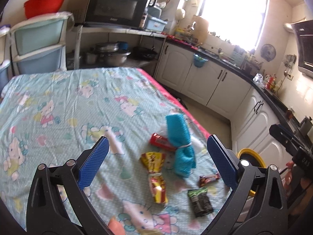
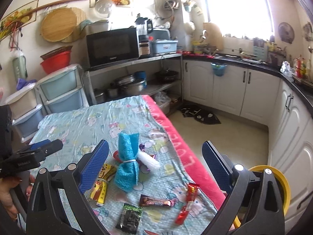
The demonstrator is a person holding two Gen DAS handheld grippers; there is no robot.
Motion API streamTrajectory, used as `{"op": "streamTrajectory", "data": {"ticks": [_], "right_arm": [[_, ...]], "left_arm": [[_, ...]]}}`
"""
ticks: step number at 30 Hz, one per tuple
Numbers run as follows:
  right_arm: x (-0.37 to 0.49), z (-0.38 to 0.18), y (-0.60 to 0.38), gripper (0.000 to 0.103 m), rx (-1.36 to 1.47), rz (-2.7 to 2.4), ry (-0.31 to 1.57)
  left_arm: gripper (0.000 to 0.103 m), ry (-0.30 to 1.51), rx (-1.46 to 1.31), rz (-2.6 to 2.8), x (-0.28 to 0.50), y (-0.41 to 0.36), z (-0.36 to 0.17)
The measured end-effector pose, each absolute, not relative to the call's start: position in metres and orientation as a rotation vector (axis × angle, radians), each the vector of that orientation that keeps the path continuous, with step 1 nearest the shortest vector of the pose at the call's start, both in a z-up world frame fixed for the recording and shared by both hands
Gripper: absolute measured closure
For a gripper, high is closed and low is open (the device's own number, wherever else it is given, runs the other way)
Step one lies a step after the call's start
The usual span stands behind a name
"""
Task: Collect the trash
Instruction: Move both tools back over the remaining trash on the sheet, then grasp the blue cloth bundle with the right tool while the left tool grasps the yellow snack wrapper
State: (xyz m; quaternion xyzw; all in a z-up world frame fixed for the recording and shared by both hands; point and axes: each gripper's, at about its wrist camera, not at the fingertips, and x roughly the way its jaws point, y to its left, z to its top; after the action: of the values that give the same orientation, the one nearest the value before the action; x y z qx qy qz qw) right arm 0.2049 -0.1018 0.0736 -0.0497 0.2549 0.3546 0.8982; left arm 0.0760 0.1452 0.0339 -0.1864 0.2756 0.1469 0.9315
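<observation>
Wrappers lie on the cartoon-print cloth (image 1: 58,98) of the table: a yellow-red packet (image 1: 156,176) (image 2: 101,184), a black-green sachet (image 1: 199,199) (image 2: 129,215), a brown bar wrapper (image 1: 209,178) (image 2: 156,200), and red wrappers (image 1: 160,142) (image 2: 187,201). Among them sit a tied blue cloth bundle (image 1: 180,143) (image 2: 127,162) and a white plastic wad (image 2: 148,160). My left gripper (image 1: 156,160) hovers open above the packet. The right gripper (image 2: 155,160) hangs open over the table's near right edge. A yellow-rimmed bin (image 1: 252,160) (image 2: 277,186) stands beside that edge.
A steel rack with a microwave (image 2: 113,47) and pots stands behind the table, plastic drawers (image 1: 39,45) to its left. White cabinets (image 2: 244,90) under a dark counter run along the right. A dark mat (image 2: 201,115) lies on the beige floor. A hand (image 2: 11,195) holds the left gripper.
</observation>
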Motion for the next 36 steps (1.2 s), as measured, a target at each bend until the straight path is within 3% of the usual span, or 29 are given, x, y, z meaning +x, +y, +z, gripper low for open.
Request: {"op": "streamTrajectory", "data": {"ticks": [8,14,16,24,34,36], "right_arm": [[0.221,0.043,-0.059,0.012,-0.163,0.821,0.63],[0.233,0.004,-0.03,0.027,-0.185,0.888,0.759],[0.237,-0.008,-0.022,0.033,-0.199,0.901,0.806],[0.249,-0.041,-0.001,0.046,-0.177,0.952,0.933],[0.267,-0.061,0.015,0.048,-0.154,0.975,1.043],[0.269,-0.064,0.016,0.054,-0.149,0.978,1.059]], "left_arm": [[0.011,0.678,-0.495,0.264,0.08,0.162,-0.012],[0.028,0.753,-0.554,0.216,0.082,0.162,-0.044],[0.039,0.772,-0.559,0.199,0.083,0.16,-0.051],[0.051,0.838,-0.572,0.112,0.095,0.145,-0.073],[0.057,0.914,-0.536,0.111,0.117,0.136,-0.09],[0.062,0.923,-0.531,0.112,0.118,0.136,-0.093]]}}
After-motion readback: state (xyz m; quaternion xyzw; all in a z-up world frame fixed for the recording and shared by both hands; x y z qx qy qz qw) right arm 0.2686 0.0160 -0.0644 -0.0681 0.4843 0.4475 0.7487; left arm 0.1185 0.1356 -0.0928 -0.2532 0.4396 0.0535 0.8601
